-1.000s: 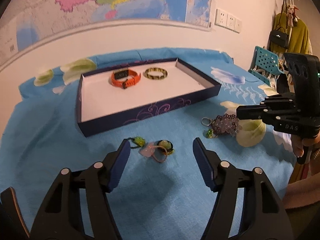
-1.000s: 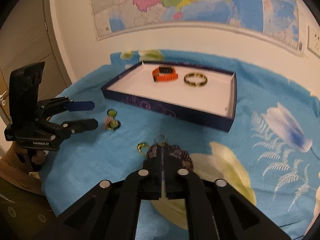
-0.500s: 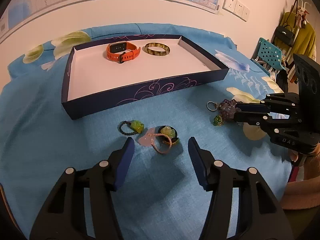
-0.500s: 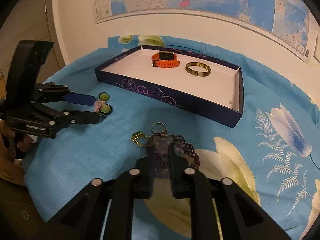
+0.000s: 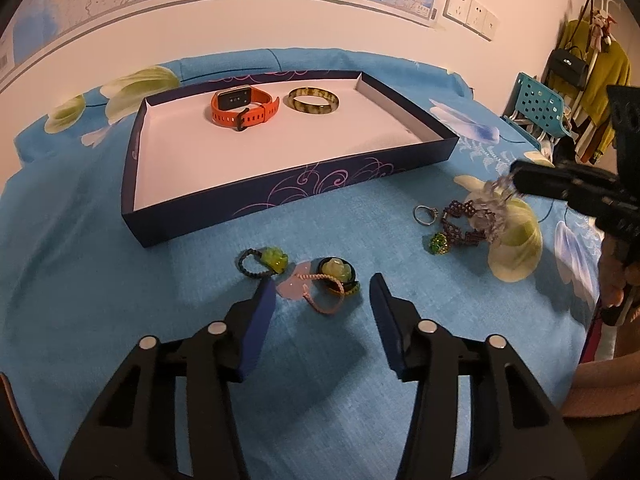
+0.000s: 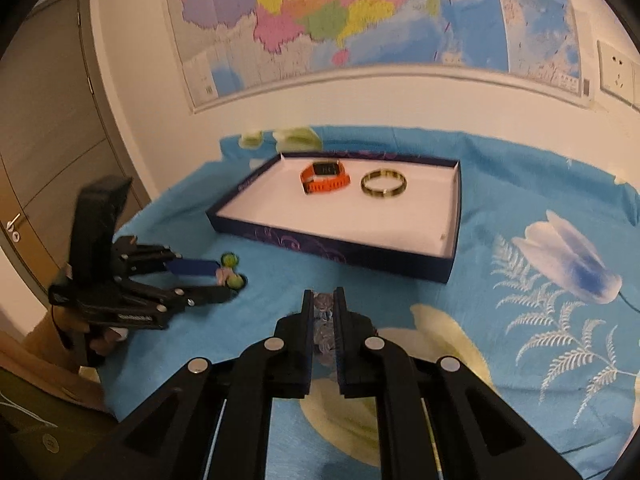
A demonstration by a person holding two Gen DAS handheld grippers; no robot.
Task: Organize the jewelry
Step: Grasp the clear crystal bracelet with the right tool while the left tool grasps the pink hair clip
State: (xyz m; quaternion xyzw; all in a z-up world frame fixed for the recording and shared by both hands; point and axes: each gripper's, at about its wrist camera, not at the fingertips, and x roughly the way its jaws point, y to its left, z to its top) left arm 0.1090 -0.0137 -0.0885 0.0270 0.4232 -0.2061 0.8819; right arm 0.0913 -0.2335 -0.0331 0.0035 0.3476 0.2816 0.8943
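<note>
— Jewelry first: where does it all sit?

— An orange watch [image 5: 243, 109] and a bangle [image 5: 314, 99] lie in the navy tray [image 5: 280, 196], upper centre of the left wrist view. Outside it, on the blue floral cloth [image 5: 120, 280], a small green-charm loop [image 5: 264, 262] and a pink-cord charm [image 5: 326, 282] rest low centre, and a beaded keychain [image 5: 474, 220] trails at the right edge.

— And the fingers?

— The right gripper [image 6: 322, 322] is pinched nearly closed on the keychain's clear beads. The left gripper [image 5: 322, 300] stands about half open, its jaws having just been closing, with the pink-cord charm between them but not yet pressed.

— What might go wrong?

— I'd judge the keychain's loose ring and green bead could swing and catch the tray wall, or the beads slip from so narrow a pinch. The left jaws may nip the cloth, or snag only the cord.

— The room?

— A map [image 6: 360, 20] on a pale wall, a door at the left of the right wrist view, sockets and hanging coats at upper right of the left one.
</note>
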